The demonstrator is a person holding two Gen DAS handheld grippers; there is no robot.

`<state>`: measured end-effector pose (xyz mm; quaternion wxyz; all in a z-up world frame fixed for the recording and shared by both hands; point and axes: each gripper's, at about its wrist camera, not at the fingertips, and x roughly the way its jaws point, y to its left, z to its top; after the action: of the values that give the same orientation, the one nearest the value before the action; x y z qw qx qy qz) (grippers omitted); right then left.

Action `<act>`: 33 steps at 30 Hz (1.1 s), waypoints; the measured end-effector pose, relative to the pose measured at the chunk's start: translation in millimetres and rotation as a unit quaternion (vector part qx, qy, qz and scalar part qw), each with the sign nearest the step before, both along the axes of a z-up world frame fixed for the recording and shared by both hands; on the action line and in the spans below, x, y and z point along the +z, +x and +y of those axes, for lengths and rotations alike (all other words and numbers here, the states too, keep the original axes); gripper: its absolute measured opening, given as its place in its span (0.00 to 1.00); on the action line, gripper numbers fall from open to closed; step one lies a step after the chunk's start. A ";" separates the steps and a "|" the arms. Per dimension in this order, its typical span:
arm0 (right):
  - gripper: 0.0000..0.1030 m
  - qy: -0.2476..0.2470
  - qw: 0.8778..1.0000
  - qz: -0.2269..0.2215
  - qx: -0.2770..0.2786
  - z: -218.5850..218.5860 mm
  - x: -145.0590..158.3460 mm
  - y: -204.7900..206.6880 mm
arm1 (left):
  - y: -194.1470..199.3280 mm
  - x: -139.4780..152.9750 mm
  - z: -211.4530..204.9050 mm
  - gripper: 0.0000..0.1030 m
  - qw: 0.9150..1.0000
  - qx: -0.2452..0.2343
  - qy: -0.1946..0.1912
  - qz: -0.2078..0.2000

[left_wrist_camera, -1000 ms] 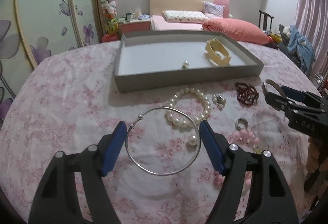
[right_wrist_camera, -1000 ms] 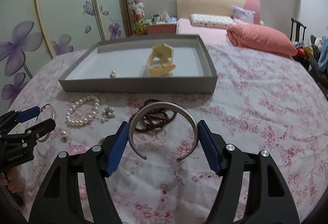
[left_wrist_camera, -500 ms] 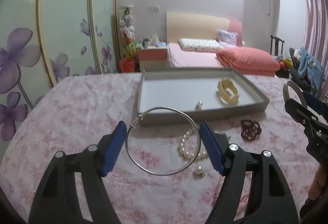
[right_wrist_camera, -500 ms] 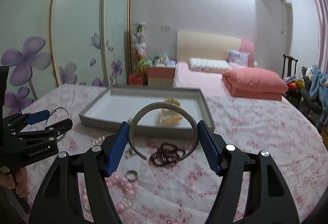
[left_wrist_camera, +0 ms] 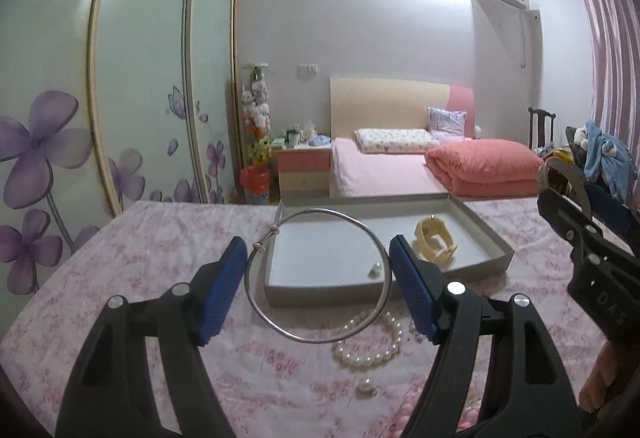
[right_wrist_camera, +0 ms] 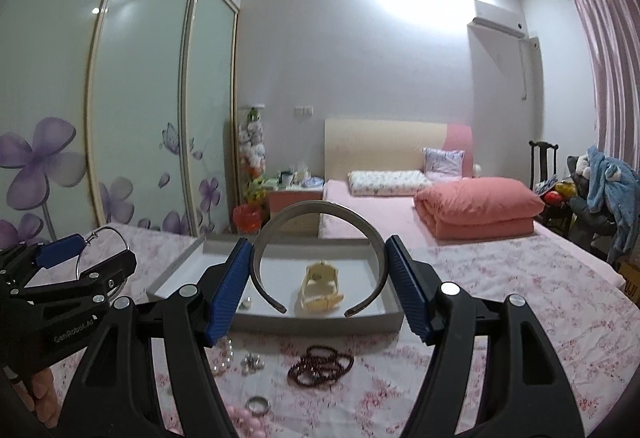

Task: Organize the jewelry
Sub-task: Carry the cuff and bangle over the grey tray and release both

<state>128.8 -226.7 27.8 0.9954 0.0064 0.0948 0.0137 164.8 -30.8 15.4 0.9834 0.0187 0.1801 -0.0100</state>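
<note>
— Silver, both of them? How many pieces are held off the desk?

— Two. The left gripper (left_wrist_camera: 318, 270) is clamped on one thin silver hoop bangle (left_wrist_camera: 319, 280), its blue pads pressing the hoop's left and right sides. The right gripper (right_wrist_camera: 320, 276) is clamped the same way on one broad grey metal cuff (right_wrist_camera: 320, 244), with the gap in the cuff turned toward the camera. Both pieces hang in the air on the near side of the tray.

— And the tray?

— One grey tray (right_wrist_camera: 320, 320), lying on the pink flowered desk (right_wrist_camera: 500, 298) beyond the grippers. Two things lie in it: one cream-coloured bracelet (right_wrist_camera: 320, 288) toward its right half, and one small pale piece (left_wrist_camera: 375, 270) near its front wall, too small to name.

— What lies loose on the cloth?

— One pearl bracelet (left_wrist_camera: 370, 344) just near of the tray, one small silver cluster (right_wrist_camera: 253, 362) beside it, one bundle of dark red beads (right_wrist_camera: 320, 364) further right, one silver ring (right_wrist_camera: 258, 404) nearer still, and one string of pink beads (right_wrist_camera: 246, 420) touching that ring. One single pearl-like piece (left_wrist_camera: 366, 386) sits near the pearl bracelet.
</note>
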 end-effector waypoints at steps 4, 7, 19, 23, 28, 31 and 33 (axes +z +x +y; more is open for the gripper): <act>0.66 -0.001 1.000 -0.012 -0.004 0.9 1.0 0.6 | 1.6 4.8 -3.4 0.69 1.000 0.004 0.000 -0.012; 0.66 -0.004 1.000 -0.016 -0.006 0.2 -0.7 3.6 | 6.4 7.8 -4.3 0.69 1.000 0.008 0.000 -0.016; 0.66 -0.006 0.999 -0.029 -0.024 -6.0 1.9 34.6 | 46.2 8.0 -2.1 0.69 1.000 0.022 -0.010 -0.012; 0.66 -0.002 0.999 -0.027 -0.026 -4.2 0.5 51.8 | 63.7 6.8 -6.9 0.69 1.000 0.022 -0.008 -0.010; 0.66 0.006 1.000 -0.008 -0.025 -7.7 -2.3 88.5 | 99.0 2.5 -8.4 0.69 1.000 0.019 -0.007 0.001; 0.66 0.008 1.000 0.019 -0.017 -9.4 -9.0 116.2 | 127.6 -4.8 -9.3 0.69 0.999 0.011 -0.016 0.026; 0.66 0.011 0.999 0.050 -0.010 -10.5 -16.9 136.1 | 146.1 -12.3 -7.7 0.69 0.998 0.004 -0.025 0.049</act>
<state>264.9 -237.2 10.9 0.9893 0.0195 0.1442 0.0048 310.9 -38.5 3.1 0.9736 -0.0075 0.2277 -0.0113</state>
